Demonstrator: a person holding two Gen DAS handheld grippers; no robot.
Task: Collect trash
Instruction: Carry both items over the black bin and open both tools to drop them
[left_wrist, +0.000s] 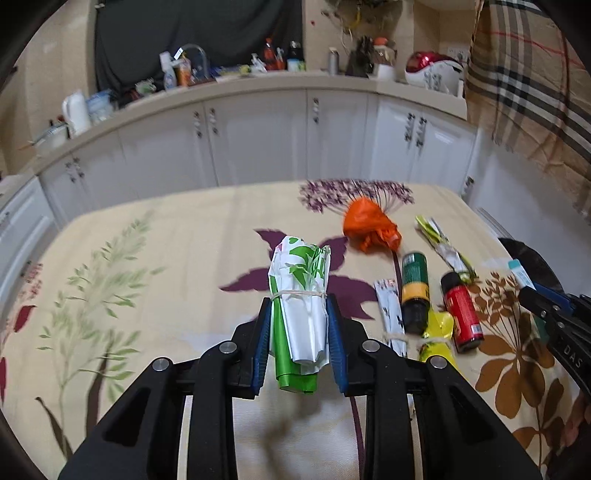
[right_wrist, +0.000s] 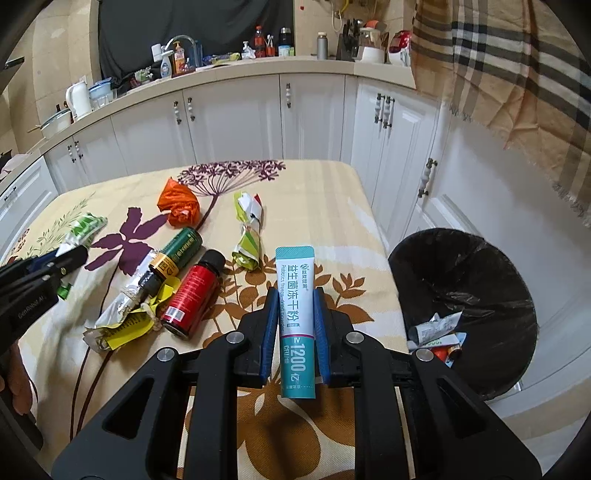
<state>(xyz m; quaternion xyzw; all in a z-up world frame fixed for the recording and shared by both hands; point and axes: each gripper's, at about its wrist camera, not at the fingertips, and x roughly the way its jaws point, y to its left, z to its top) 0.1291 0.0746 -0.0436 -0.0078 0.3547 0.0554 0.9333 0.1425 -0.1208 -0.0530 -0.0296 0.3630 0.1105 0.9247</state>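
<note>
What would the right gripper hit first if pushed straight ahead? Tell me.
Most likely the tablecloth. The right gripper, shut on a teal sachet, points down at bare cloth beyond the sachet's tip. The crumpled wrapper lies left of that line, though depth is uncertain.

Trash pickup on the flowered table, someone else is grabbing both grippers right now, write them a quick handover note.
Left gripper: shut on the green and white rolled wrapper, held above the table.
Right gripper: shut on the teal sachet, over the table edge beside the black bin.
Done: a few scraps already lie in the bin.
Left: drop both held pieces into the bin, then clear the orange bag, green bottle, red bottle, yellow wrapper, silver wrapper and crumpled green wrapper.
</note>
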